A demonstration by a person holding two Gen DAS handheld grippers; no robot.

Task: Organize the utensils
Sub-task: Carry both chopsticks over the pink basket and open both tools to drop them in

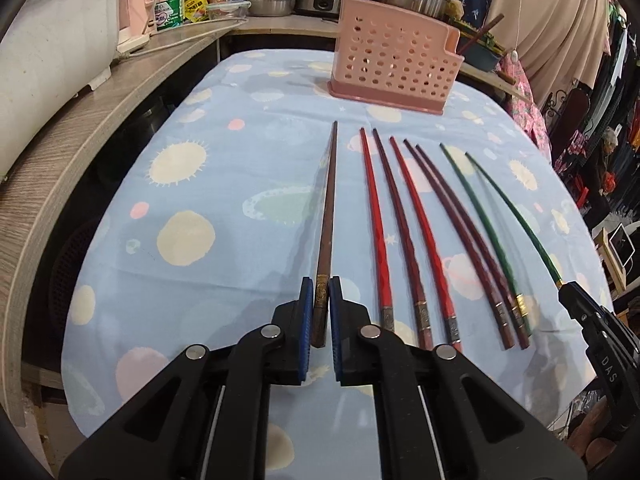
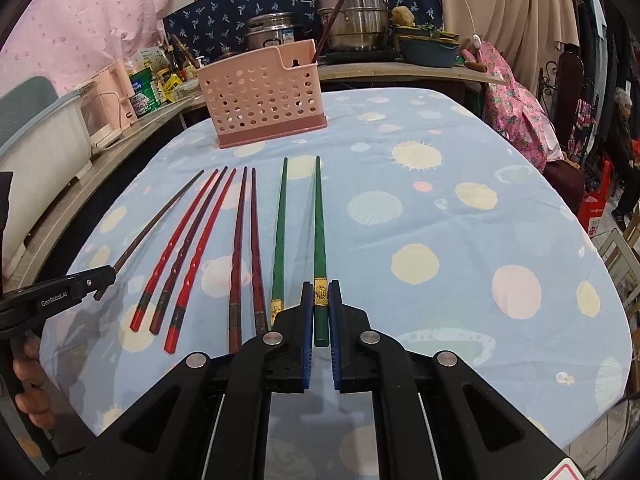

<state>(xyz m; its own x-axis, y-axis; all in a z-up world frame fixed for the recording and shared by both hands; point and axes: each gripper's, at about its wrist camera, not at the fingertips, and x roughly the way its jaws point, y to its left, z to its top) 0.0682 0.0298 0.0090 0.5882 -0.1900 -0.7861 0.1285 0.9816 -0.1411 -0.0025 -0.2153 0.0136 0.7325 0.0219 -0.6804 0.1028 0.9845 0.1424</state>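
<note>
Where cluttered counters (image 1: 120, 92) edge patterned tablecloth (image 1: 224, 168)

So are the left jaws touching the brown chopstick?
Touching. The left wrist view shows the left gripper with both blue jaws pressed against the brown chopstick.

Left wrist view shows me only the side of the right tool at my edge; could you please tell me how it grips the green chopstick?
Observer: The right tool is shut on the green chopstick at its gold band, with the thick end poking out behind the pads.
Operator: Thank you. Is anything lying to the right of it?
Observer: Right of it I see only patterned cloth, as far as the table edge.
Operator: And what can you see behind my own tool?
Observer: A hand wraps the handle of the left tool, which pinches the brown chopstick.
</note>
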